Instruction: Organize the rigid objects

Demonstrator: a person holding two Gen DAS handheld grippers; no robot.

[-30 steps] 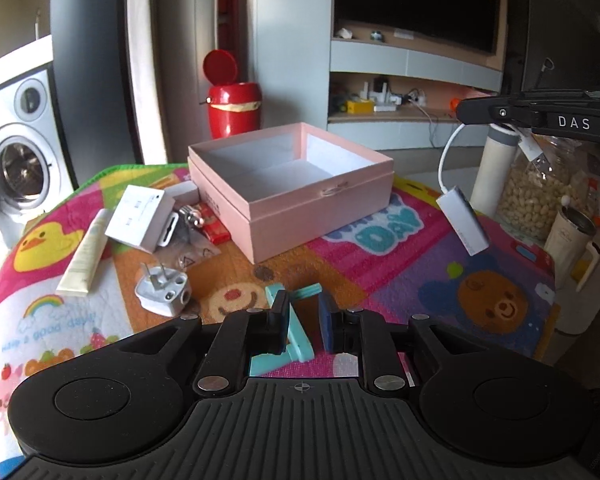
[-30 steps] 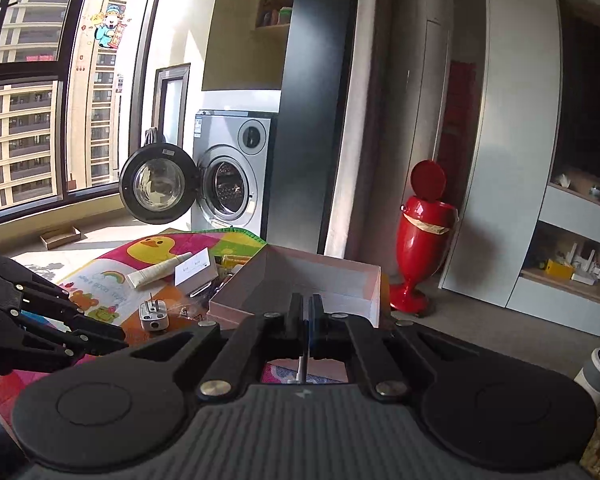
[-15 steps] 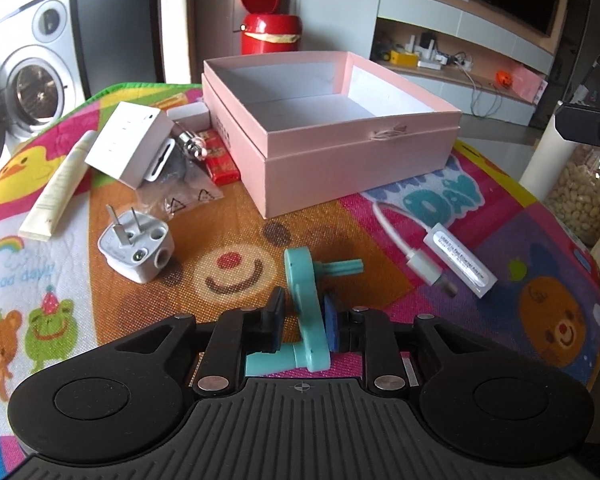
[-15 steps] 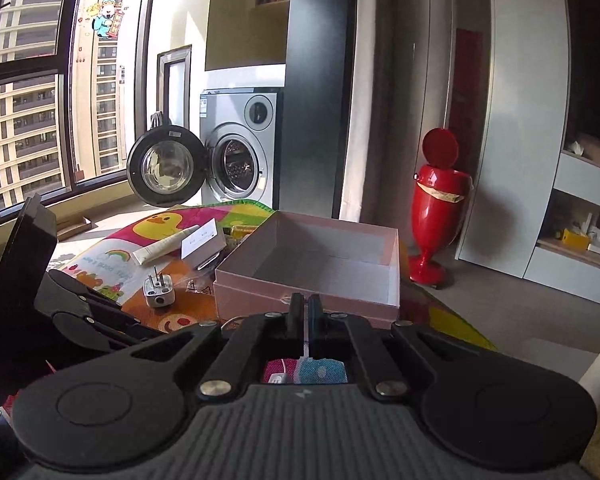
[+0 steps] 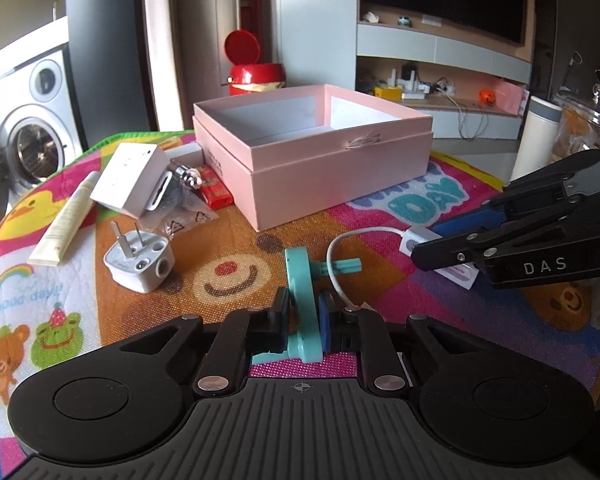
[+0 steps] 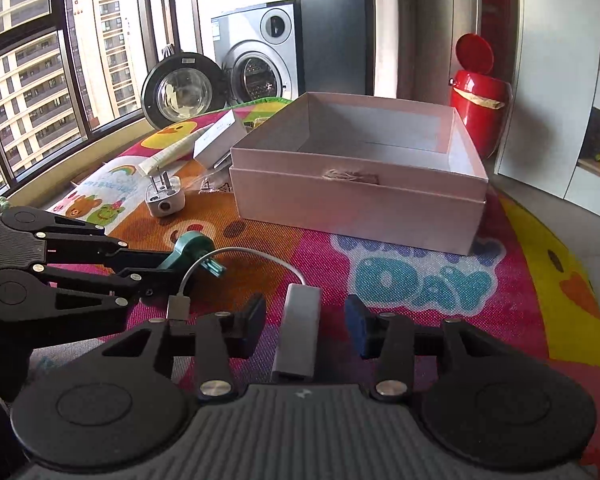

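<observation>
- Counter, covered by a bright cartoon-print mat; it carries every item below.
- Pink box, open-topped, standing toward the far edge of the counter, about midway along it; nothing shows inside in either view.
- Left gripper, low over the near edge of the counter. Its jaws are clamped fully onto the flat plate of the teal plastic part, one pad on each face.
- Right gripper, low near the counter's right side. Its jaws have just been opening and stand apart, with the white adapter lying between them, clear of both pads.
- White carton, tilted, left of the pink box toward the far-left corner of the counter.
- Cream tube, lying at a slant close to the left edge, just beside the carton.
- White plug adapter, prongs pointing up, nearer than the carton and well left of the teal part.
- Teal plastic part, plate held upright in the left jaws, a short stem sticking out to its right, near the front middle of the counter.
- White adapter, a slim block flat on the mat; its thin cable loops left past the teal part's stem to a metal connector.
- Red packet and clear plastic bag, against the box's left wall.
</observation>
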